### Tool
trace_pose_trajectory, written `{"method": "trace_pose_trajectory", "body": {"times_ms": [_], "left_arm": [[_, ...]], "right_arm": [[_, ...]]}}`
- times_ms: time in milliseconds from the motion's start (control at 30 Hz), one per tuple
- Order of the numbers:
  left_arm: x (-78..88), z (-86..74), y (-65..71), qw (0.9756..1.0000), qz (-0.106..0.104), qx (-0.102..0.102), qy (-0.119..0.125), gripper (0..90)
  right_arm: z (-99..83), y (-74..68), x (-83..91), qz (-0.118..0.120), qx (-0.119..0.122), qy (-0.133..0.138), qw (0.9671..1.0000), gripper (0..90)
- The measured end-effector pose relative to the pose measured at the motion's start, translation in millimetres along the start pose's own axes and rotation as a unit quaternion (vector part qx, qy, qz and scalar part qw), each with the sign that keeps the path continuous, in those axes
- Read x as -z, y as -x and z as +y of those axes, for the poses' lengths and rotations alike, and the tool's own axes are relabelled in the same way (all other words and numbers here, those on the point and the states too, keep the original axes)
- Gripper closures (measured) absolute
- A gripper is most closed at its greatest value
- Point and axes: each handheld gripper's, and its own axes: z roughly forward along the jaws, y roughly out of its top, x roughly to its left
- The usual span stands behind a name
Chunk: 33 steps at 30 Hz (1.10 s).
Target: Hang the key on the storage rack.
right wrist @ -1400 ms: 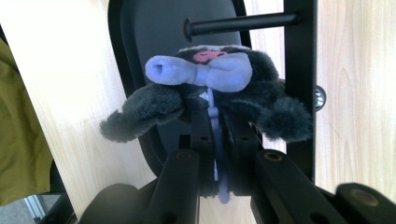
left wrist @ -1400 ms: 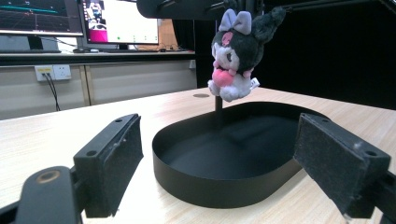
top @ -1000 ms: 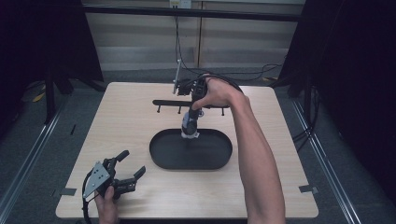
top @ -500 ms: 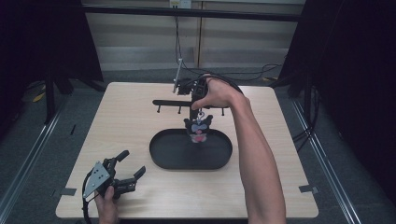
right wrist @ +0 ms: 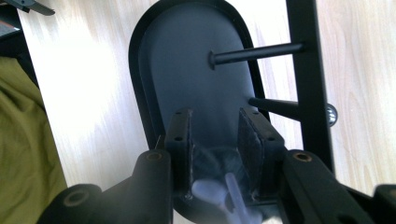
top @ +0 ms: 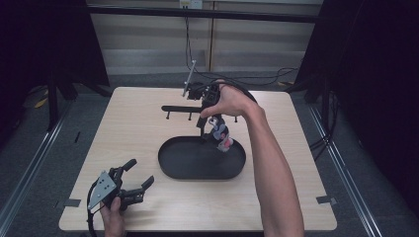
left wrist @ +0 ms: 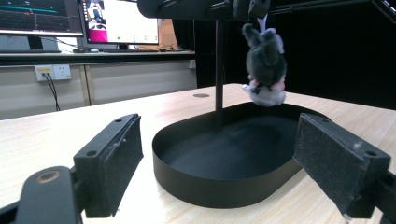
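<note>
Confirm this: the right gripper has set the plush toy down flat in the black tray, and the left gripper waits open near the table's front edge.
Not quite. The plush toy hangs above the black tray, held in the right gripper, as the left gripper view shows. The left gripper does wait open.

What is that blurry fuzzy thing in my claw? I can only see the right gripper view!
Observer: It's a small grey plush toy with a pink and white underside. Your right claw is shut on its top.
Operator: Is it sitting in the black tray yet?
Observer: No. From the left gripper view it hangs in the air above the far end of the tray, and its underside does not touch the tray.
</note>
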Motion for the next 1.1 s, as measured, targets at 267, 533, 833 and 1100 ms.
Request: {"method": "trace_pose_trajectory", "body": {"times_ms": [267,533,833,1100], "left_arm": [[0.0,0.0,0.2,1.0,0.001,0.001,0.0,15.2],[0.3,0.1,-0.6,1.0,0.0,-0.004,-0.002,15.2],[0.3,0.1,-0.5,1.0,0.0,-0.003,-0.002,15.1],[0.5,0.2,-0.7,1.0,0.0,-0.004,-0.004,15.1]], "right_arm": [[-4.7,-14.1,6.4,-0.007,0.006,0.032,0.9995,59.0],[-16.5,-27.3,10.9,-0.014,-0.005,0.08,0.9967,52.7],[-39.8,-48.3,3.9,-0.03,-0.014,0.127,0.9914,47.0],[-65.0,-69.3,-6.2,-0.039,-0.009,0.18,0.9829,38.2]]}}
